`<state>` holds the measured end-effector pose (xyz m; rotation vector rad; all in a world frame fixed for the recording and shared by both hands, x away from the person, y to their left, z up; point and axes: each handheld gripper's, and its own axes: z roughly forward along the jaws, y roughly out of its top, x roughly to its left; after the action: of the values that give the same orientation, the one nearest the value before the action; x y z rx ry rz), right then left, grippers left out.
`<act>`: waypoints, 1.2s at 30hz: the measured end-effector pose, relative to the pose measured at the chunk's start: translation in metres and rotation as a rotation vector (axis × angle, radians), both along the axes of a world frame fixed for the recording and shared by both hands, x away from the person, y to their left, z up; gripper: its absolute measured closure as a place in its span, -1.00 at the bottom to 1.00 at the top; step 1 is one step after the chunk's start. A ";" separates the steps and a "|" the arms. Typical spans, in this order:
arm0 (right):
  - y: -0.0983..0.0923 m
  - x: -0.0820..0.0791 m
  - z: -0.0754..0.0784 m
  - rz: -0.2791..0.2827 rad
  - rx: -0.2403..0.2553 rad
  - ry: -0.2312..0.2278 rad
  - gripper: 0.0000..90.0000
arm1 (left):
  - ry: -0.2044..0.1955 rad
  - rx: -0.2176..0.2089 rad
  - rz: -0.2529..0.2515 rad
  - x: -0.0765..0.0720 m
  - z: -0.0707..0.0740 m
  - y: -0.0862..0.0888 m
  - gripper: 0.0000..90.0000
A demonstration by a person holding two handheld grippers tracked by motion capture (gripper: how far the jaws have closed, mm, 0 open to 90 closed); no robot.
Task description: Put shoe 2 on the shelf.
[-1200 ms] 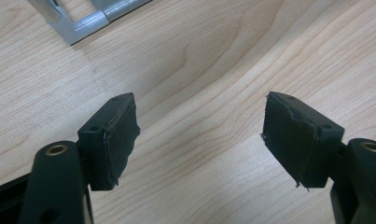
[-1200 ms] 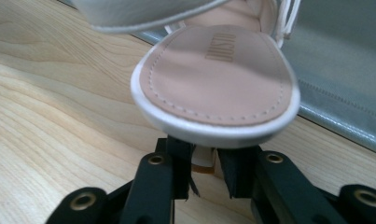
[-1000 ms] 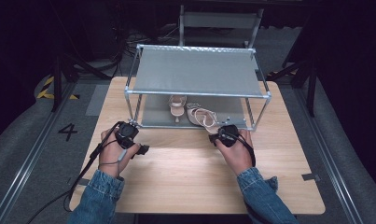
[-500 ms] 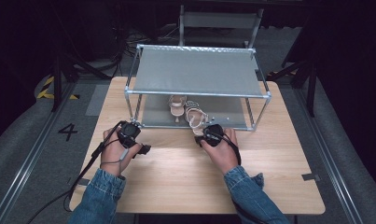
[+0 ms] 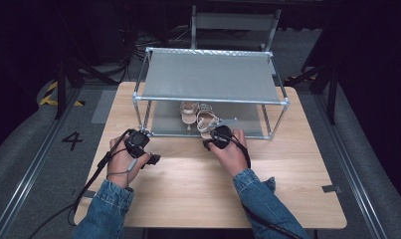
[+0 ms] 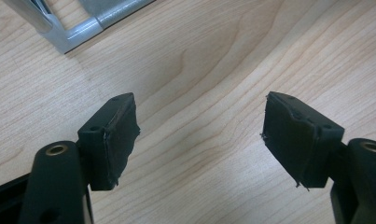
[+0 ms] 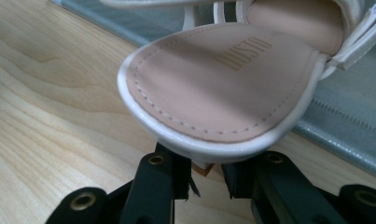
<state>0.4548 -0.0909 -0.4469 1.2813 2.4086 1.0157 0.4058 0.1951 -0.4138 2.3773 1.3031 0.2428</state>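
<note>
Near edge of tabletop (image 5: 198,199) bare, wide open wood between the two forearms. Left gripper (image 6: 199,140) low over bare wood just short of the rack's (image 5: 213,74) front left corner post, jaws wide, nothing between. Right gripper (image 7: 209,184) at the rack's front edge, jaws narrow, clamped on the heel under a white sandal (image 7: 213,88). Sandal half out over the lower shelf's lip. Second sandal (image 5: 189,112) farther in, under the top shelf.
</note>
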 end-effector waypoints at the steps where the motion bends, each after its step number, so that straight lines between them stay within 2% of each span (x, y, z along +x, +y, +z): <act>1: 0.000 0.002 0.001 -0.003 0.003 0.005 0.68 | -0.006 0.002 -0.005 0.000 0.000 0.001 -0.40; 6: -0.001 0.011 -0.001 -0.018 0.019 0.003 0.68 | -0.005 0.005 0.005 -0.003 0.000 0.005 -0.40; 13: -0.001 0.030 0.001 -0.043 0.004 0.011 0.68 | -0.001 0.004 0.023 -0.009 -0.001 0.012 -0.40; 14: -0.002 0.034 0.001 -0.026 -0.006 -0.016 0.68 | -0.001 0.004 0.023 -0.009 -0.001 0.012 -0.40; 19: -0.002 0.046 0.000 -0.031 -0.012 -0.032 0.68 | 0.000 0.006 0.044 -0.014 -0.002 0.019 -0.41; 20: -0.001 0.047 0.000 -0.050 -0.011 -0.014 0.68 | 0.000 0.008 0.044 -0.014 -0.001 0.020 -0.41; 21: -0.002 0.050 -0.001 -0.028 -0.012 -0.037 0.68 | 0.000 0.008 0.044 -0.014 -0.001 0.020 -0.41; 28: 0.008 0.056 -0.003 -0.031 -0.033 -0.027 0.67 | 0.003 0.007 0.033 -0.012 -0.002 0.016 -0.41; 33: 0.012 0.062 -0.006 -0.024 -0.038 -0.047 0.67 | -0.003 0.009 0.030 -0.011 -0.001 0.017 -0.41; 36: 0.012 0.065 -0.009 -0.019 -0.043 -0.038 0.66 | 0.002 0.005 0.031 -0.010 -0.001 0.016 -0.41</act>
<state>0.5199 -0.0794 -0.4558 1.2564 2.3720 0.9697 0.3955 0.2109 -0.4150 2.3636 1.3423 0.2525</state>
